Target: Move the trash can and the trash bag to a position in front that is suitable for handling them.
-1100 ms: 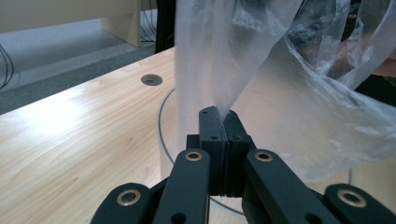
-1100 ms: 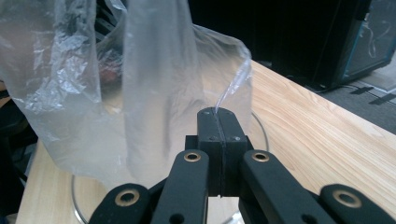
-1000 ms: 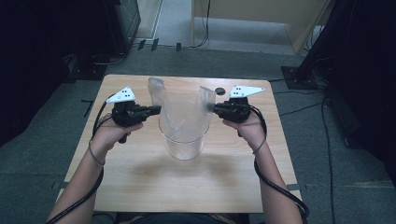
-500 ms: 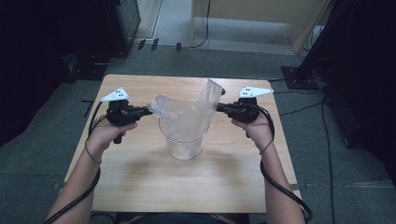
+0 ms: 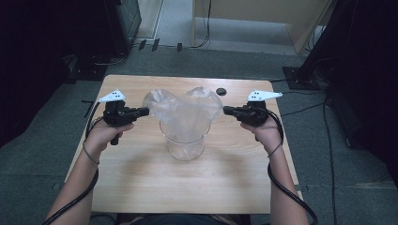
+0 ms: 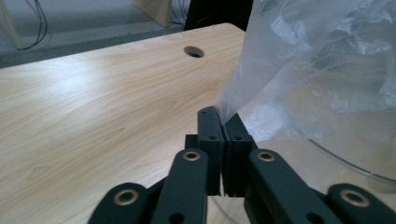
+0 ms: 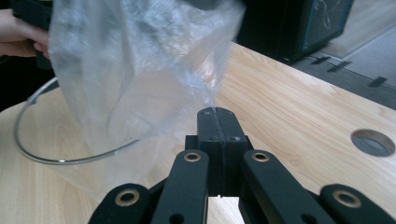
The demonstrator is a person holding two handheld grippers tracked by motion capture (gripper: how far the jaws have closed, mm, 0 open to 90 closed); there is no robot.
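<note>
A: What carries everything?
B: A pale wooden surface (image 5: 141,183) with a round cable hole (image 5: 220,91) near its far edge

A: And on it?
B: A clear glass container (image 5: 185,145) stands at the middle; a thin transparent plastic bag (image 5: 183,110) hangs with its lower part inside the container's mouth and its top spread above the rim

A: Who holds the bag?
B: The left gripper (image 5: 143,111) pinches the bag's left edge, its jaws having just eased apart slightly with the film still between them. The right gripper (image 5: 227,110) is clamped tight on the right edge, so the bag stretches between the two
</note>
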